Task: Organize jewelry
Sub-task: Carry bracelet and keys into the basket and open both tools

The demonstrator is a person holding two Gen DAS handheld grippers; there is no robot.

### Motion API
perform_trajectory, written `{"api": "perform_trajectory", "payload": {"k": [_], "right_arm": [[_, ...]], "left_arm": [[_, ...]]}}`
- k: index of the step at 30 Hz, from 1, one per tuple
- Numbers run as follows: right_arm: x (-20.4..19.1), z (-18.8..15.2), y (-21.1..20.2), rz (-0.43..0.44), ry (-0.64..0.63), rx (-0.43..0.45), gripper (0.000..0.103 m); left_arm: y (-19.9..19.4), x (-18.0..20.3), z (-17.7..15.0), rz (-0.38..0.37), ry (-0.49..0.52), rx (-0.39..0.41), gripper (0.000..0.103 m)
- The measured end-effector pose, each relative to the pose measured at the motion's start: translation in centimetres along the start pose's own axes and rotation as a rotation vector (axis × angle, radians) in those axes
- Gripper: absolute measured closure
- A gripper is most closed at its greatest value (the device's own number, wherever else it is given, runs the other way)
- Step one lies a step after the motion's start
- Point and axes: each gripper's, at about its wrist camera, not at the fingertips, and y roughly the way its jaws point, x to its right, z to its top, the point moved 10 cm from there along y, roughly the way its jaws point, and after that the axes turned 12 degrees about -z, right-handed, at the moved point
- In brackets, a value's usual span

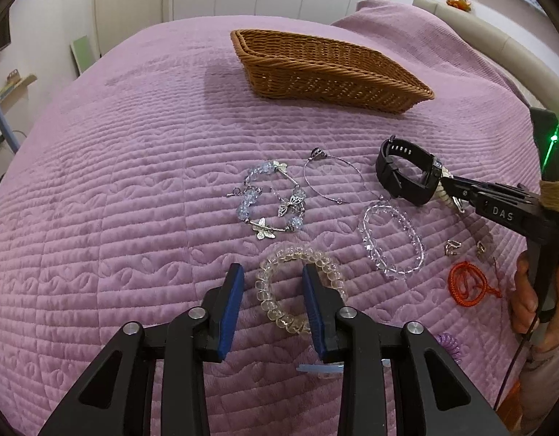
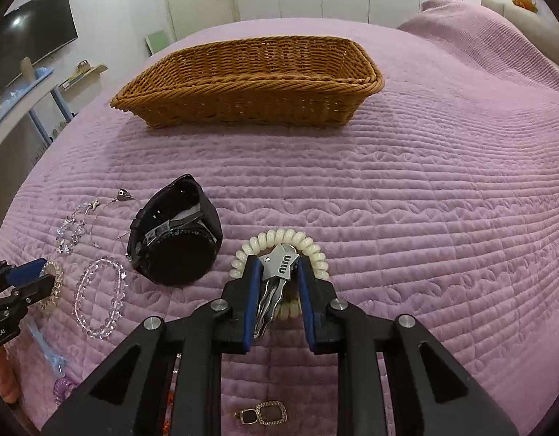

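Note:
A wicker basket [image 1: 330,69] [image 2: 250,80] sits at the far side of the purple bedspread. My left gripper [image 1: 272,272] is open, its fingers straddling one side of a pale yellow bead bracelet [image 1: 279,312]. My right gripper [image 2: 277,265] [image 1: 446,185] is closed around a silver key [image 2: 281,270] on a cream coil wristband [image 2: 297,241], beside a black watch [image 2: 177,243] [image 1: 406,174]. A clear bead bracelet [image 1: 392,239] [image 2: 97,298], a blue butterfly bracelet [image 1: 268,196] and a thin wire bangle [image 1: 334,178] lie between them.
An orange cord [image 1: 468,283], small earrings [image 1: 454,247], a purple coil tie [image 1: 448,343] and a square-link earring [image 2: 265,412] lie near the front. A pillow [image 2: 497,36] lies at the back right. Cupboards and a door stand behind the bed.

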Motion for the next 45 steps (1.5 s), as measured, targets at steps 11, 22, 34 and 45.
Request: {"api": "perform_trajectory", "payload": {"k": [11, 22, 34, 45], "right_arm": [[1.5, 0.0, -4.7, 0.076, 0.037, 0.105, 0.080], [1.8, 9.2, -9.3, 0.075, 0.000, 0.256, 0.080], [2.2, 19.9, 2.7, 0.077, 0.054, 0.099, 0.080], [1.2, 17.7, 10.3, 0.043, 0.029, -0.043, 0.080]], "left_arm": [[-3.4, 1.5, 2.2, -0.037, 0.002, 0.114, 0.093], [-6.7, 4.1, 14.5, -0.099, 0.037, 0.279, 0.093], [6.0, 0.1, 25.5, -0.065, -0.090, 0.160, 0.093], [13.2, -1.4, 25.3, -0.007, -0.114, 0.064, 0.093]]}}
